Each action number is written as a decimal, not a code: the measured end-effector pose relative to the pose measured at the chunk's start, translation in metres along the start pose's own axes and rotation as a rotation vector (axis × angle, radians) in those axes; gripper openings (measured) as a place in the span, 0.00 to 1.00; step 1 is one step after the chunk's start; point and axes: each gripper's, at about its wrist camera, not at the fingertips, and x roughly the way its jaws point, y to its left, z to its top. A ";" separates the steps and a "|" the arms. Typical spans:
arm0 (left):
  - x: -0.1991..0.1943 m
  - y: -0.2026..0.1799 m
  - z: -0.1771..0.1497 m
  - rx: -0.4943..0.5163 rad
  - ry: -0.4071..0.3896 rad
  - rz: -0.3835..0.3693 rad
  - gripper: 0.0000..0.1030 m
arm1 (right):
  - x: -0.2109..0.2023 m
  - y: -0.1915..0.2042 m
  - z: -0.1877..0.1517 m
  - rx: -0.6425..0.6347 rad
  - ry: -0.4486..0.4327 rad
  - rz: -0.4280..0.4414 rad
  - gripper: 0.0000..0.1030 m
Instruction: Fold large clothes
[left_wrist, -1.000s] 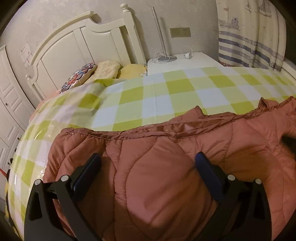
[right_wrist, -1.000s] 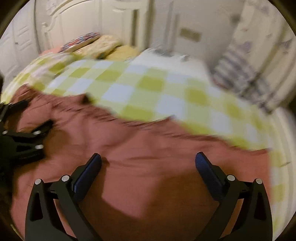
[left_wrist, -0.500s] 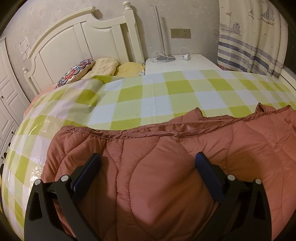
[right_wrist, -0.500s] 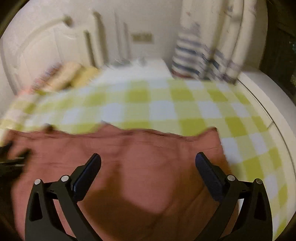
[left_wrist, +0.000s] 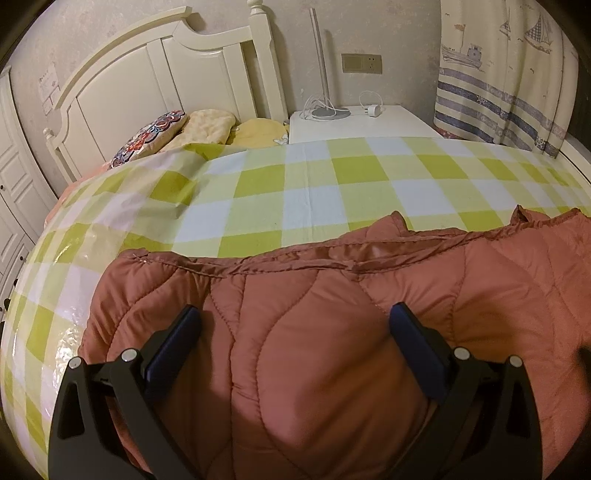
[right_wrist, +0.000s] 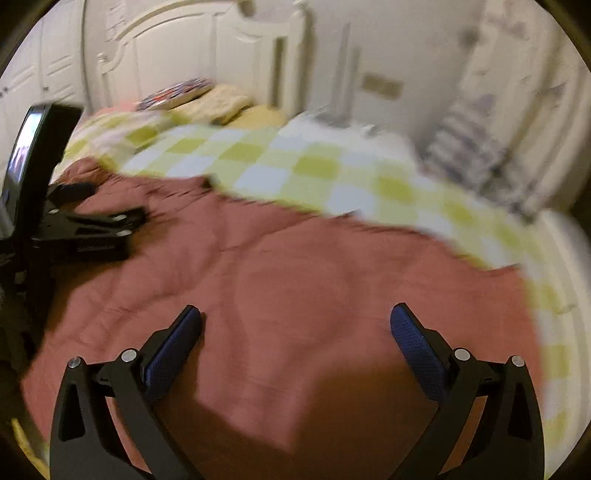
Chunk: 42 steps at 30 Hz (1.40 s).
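The left claw (left_wrist: 294, 325) stands wide open with nothing between its blue pads (left_wrist: 173, 347), poised over the jacket (left_wrist: 332, 332). Its fingers straddle a puffy quilted panel of the rust-red fabric; whether the pads touch the cloth I cannot tell. The right claw (right_wrist: 294, 325) is likewise spread wide and empty, above a flatter stretch of the same jacket (right_wrist: 295, 280); that view is blurred. In it the left claw (right_wrist: 88, 229) shows at the left edge, low over the jacket's left part.

The jacket lies spread along the near edge of the bed (left_wrist: 314, 192), its left end toward the bed's near left corner, its seamed far hem (left_wrist: 295, 258) running across the cover. Beyond the hem the green-and-white checked cover lies bare. At the head of the bed sit pillows (left_wrist: 207, 125) against the white headboard (left_wrist: 159, 77). Right of them stands a white nightstand (left_wrist: 369, 125) carrying a lamp (left_wrist: 325, 107) and a charger (left_wrist: 373, 109). A striped curtain (left_wrist: 506, 81) hangs at far right.
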 end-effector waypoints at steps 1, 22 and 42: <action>0.000 0.000 0.000 -0.002 -0.001 -0.002 0.98 | -0.005 -0.010 -0.003 0.014 -0.013 -0.034 0.95; 0.002 0.004 0.004 -0.024 0.069 0.009 0.98 | 0.020 -0.087 -0.038 0.309 0.045 0.026 0.96; -0.049 0.040 -0.021 -0.172 -0.009 -0.132 0.98 | 0.021 -0.087 -0.036 0.304 0.046 0.018 0.96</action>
